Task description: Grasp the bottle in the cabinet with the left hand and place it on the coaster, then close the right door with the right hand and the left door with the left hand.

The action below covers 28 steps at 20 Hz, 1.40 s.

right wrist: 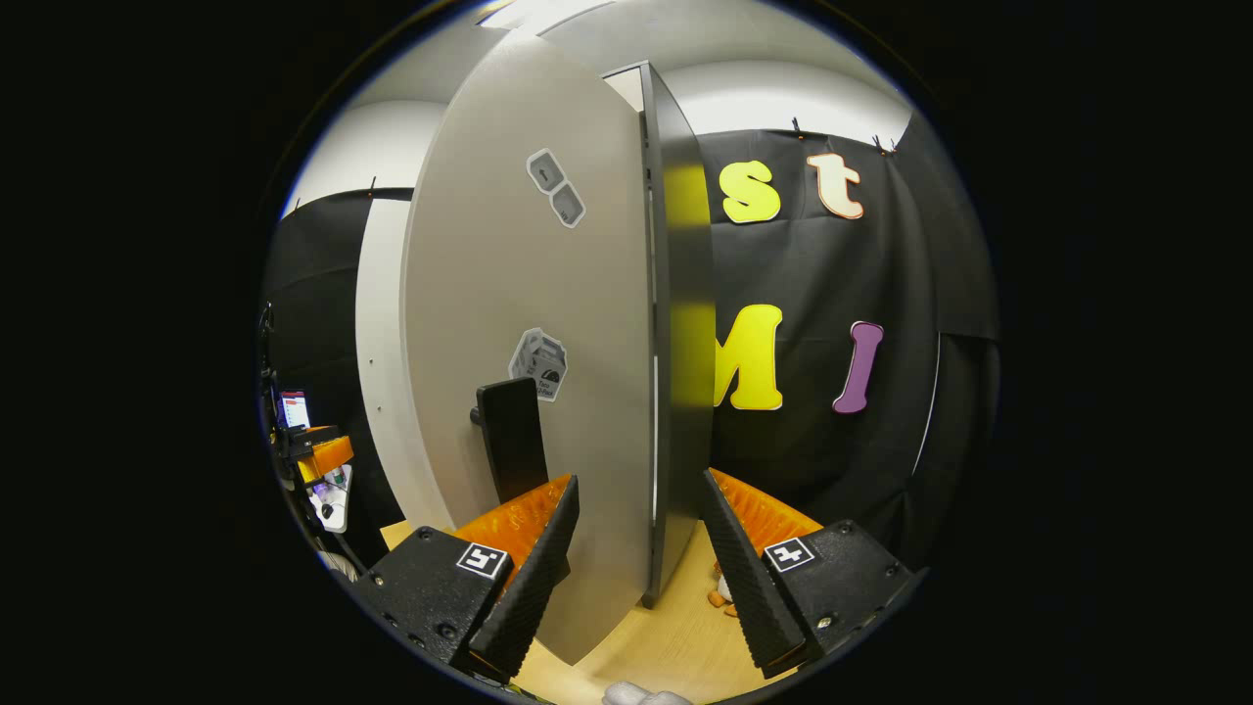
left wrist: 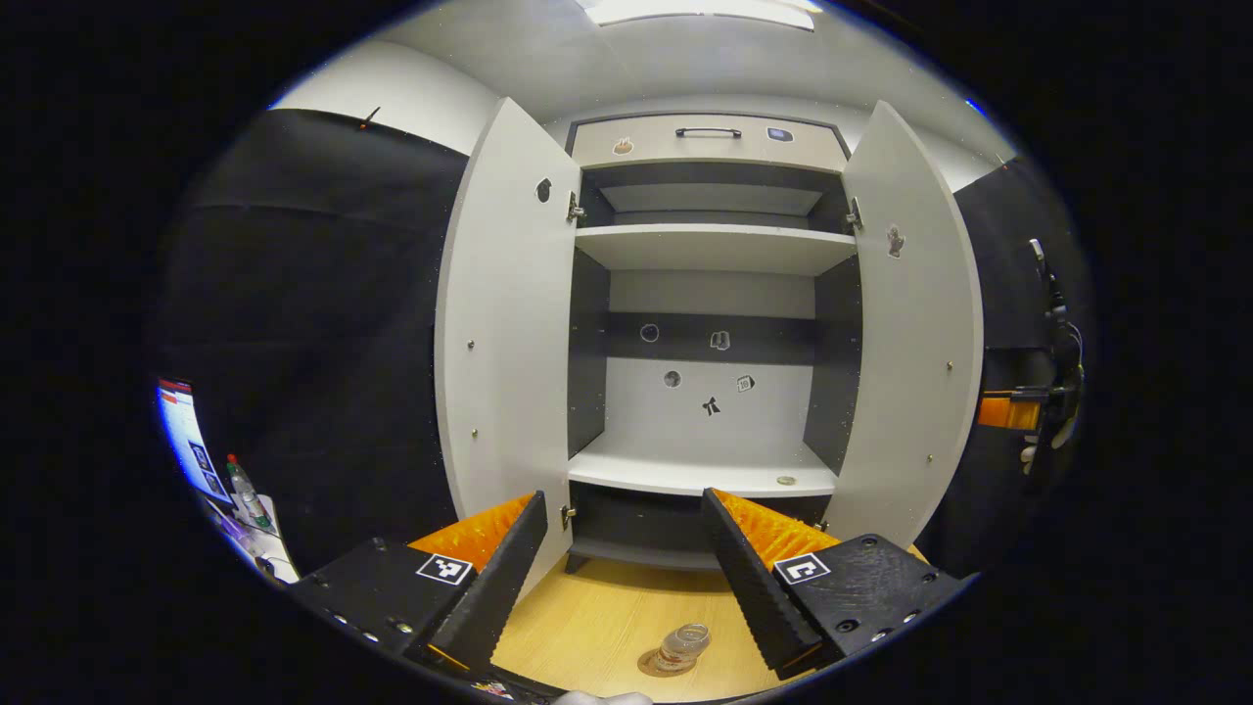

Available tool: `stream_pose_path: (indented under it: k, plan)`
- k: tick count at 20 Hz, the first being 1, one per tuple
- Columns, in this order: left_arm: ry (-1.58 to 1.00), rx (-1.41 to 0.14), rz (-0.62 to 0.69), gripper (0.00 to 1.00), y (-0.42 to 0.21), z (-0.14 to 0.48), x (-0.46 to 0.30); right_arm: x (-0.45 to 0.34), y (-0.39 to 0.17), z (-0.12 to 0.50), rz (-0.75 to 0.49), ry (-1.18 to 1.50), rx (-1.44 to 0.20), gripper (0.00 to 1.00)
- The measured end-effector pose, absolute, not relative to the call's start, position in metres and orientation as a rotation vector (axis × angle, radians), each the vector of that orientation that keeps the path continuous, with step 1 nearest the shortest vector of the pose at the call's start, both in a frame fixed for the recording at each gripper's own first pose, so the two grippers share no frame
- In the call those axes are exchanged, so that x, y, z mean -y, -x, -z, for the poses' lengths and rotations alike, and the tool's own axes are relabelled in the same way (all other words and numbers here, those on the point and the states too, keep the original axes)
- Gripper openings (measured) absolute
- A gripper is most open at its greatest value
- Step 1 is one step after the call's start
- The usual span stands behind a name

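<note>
The bottle (left wrist: 682, 646) is seen lying on the coaster (left wrist: 658, 665) below the released left hand-held gripper (left wrist: 622, 578). The right door (right wrist: 548, 392) is flanked by the spread fingers of the right hand-held gripper (right wrist: 641, 578).

1. Black cloth (left wrist: 323, 323) is hung along the booth walls beneath a white upper wall (left wrist: 392, 93).
2. A ceiling light panel (left wrist: 700, 10) is seen overhead.
3. A light wooden surface (left wrist: 607, 612) is laid below.
</note>
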State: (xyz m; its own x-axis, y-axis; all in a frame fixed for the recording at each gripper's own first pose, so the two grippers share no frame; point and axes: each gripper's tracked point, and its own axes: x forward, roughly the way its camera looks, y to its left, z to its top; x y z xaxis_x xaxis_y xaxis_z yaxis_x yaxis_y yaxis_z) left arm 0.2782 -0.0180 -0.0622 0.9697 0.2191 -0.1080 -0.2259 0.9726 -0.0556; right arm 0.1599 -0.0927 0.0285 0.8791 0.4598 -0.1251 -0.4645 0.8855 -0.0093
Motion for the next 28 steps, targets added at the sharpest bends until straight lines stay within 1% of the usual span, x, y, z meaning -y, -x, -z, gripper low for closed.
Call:
stream_pose_path:
  k: [3,5,10,13,15,21,24,28]
  plan:
    - [0.069,-0.115,-0.159,0.96,-0.284,0.068,0.008,0.065,-0.148,-0.025,-0.447,0.039,-0.113,0.78]
    - [0.058,-0.126,-0.137,0.96,-0.283,0.071,-0.005,0.045,-0.146,-0.023,-0.430,0.031,-0.113,0.78]
    - [0.025,-0.121,-0.103,0.96,-0.279,0.071,-0.045,-0.016,-0.162,-0.007,-0.427,0.015,-0.151,0.78]
    - [0.007,-0.127,-0.088,0.96,-0.273,0.074,-0.066,-0.052,-0.173,-0.004,-0.421,-0.004,-0.151,0.78]
    - [-0.003,-0.125,-0.085,0.96,-0.270,0.077,-0.077,-0.066,-0.170,-0.005,-0.415,-0.010,-0.140,0.78]
    - [0.018,-0.108,-0.052,0.96,-0.269,0.079,-0.097,-0.046,-0.146,-0.012,-0.319,0.013,-0.108,0.78]
    - [0.027,-0.096,-0.041,0.96,-0.274,0.079,-0.113,-0.041,-0.120,-0.013,-0.311,-0.020,-0.098,0.78]
    - [0.032,-0.072,-0.068,0.96,-0.280,0.071,-0.147,-0.029,-0.082,0.002,-0.281,-0.021,-0.120,0.78]
